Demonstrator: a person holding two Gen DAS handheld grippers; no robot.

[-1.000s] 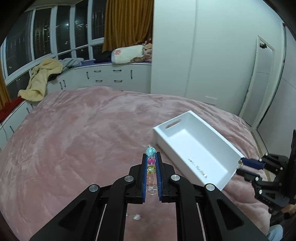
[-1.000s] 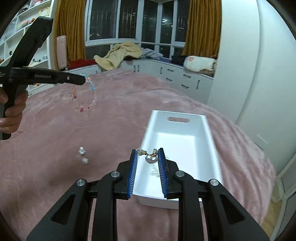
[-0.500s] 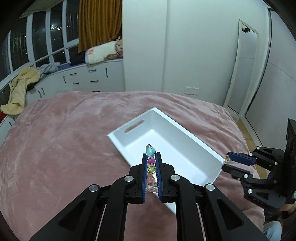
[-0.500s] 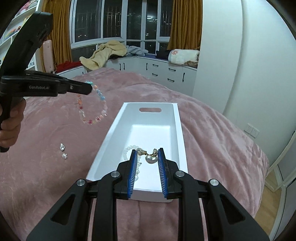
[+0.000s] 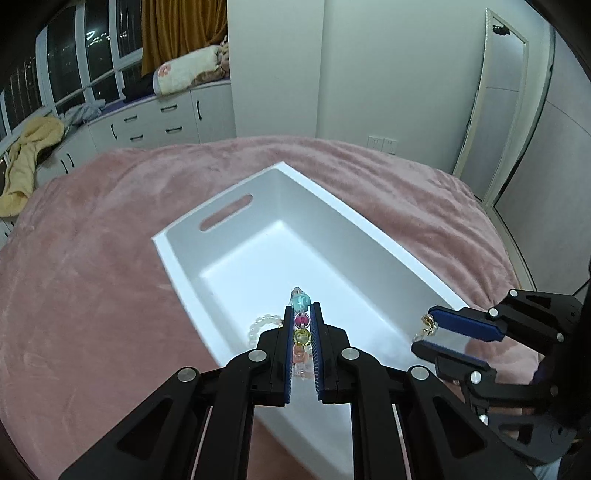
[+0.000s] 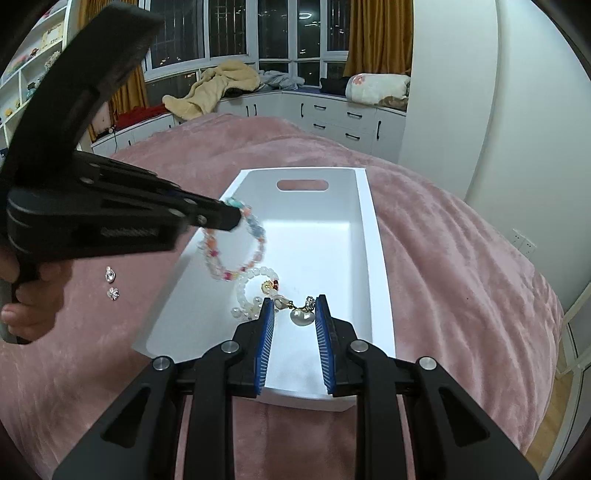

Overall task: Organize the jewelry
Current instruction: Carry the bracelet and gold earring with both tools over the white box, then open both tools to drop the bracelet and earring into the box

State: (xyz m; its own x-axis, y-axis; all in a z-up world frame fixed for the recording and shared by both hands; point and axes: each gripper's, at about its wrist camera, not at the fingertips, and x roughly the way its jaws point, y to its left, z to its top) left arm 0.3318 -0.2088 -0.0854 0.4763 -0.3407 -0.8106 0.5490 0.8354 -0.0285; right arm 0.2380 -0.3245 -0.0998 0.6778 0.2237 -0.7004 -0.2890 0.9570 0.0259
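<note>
Beaded bracelet (image 6: 236, 243) pinched in left claw (image 5: 301, 325) (no readable writing).

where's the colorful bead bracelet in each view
Left wrist: colorful bead bracelet at lower centre, pinched in the left claw over the white tray.
Right wrist: it dangles left of centre from that claw.
Shared landmark: the tray's handle slot.

Lit evenly by indoor light; dark outside the windows (image 6: 229, 33), with lamp reflections in the glass. Bright, near blown-out white on the tray (image 5: 373, 236) floor, soft shadows under its walls. Strong fisheye bending and black vignette at the corners. Motion-blurred left gripper (image 6: 236, 218) in the right view.
</note>
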